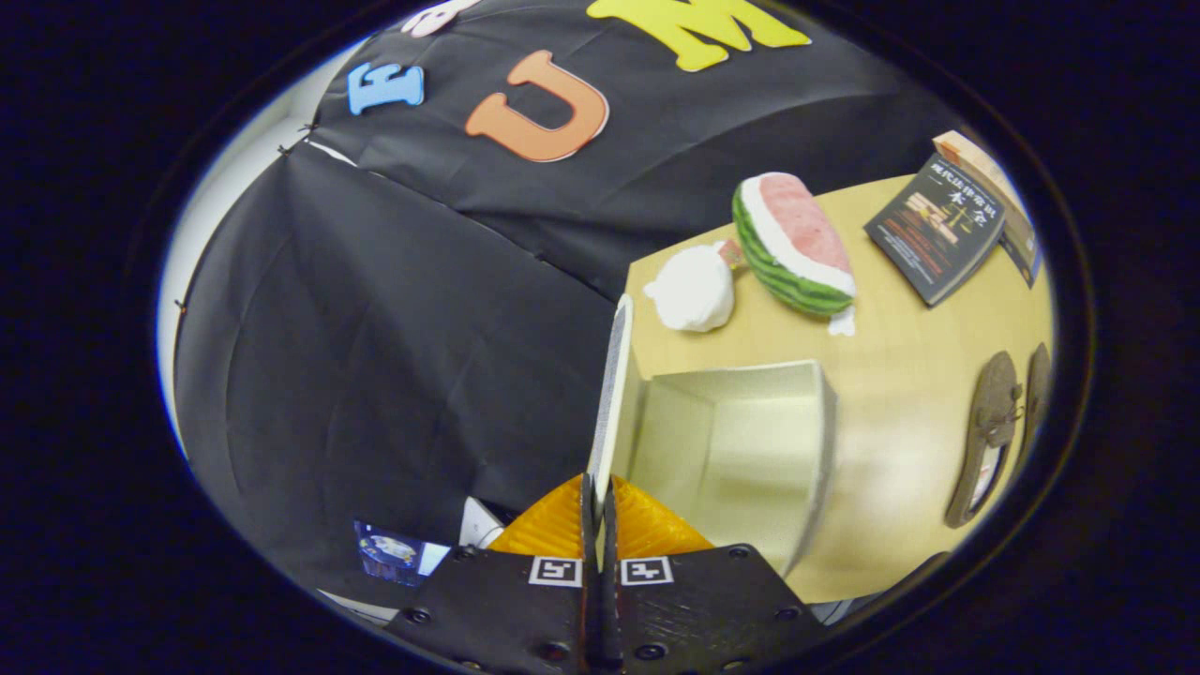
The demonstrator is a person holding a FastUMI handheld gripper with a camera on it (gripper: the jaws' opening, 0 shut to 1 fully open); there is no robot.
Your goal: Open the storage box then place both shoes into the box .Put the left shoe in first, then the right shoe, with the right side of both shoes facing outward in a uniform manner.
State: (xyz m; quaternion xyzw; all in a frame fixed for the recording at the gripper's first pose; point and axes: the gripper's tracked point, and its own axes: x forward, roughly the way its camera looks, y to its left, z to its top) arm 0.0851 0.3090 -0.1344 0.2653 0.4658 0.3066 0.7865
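Cream plastic lid panel [611,394] is pinched edge-on between the fingers of the gripper [597,497], which are closed to a thin slit on the lid's lower edge, both sides pressing it. Camera is rolled, so the table [900,469] runs tilted across the view; the gripper sits at the table's near corner, fingers pointing along the lid. Lid stands upright, swung away from the storage box [741,450], hinged on the box's side nearest the fingers. Box is open: pale, smooth interior walls, nothing inside, mouth facing the camera. It rests on the light wood table just ahead of the fingers and to their right. Both shoes [998,436] lie side by side, well apart from the box, at the far table edge; dark brown, laced, soles toward the table. Beyond the box: a white plush lump [694,289], touching or just beside a watermelon-slice toy [797,246], then a dark-covered book [937,227].
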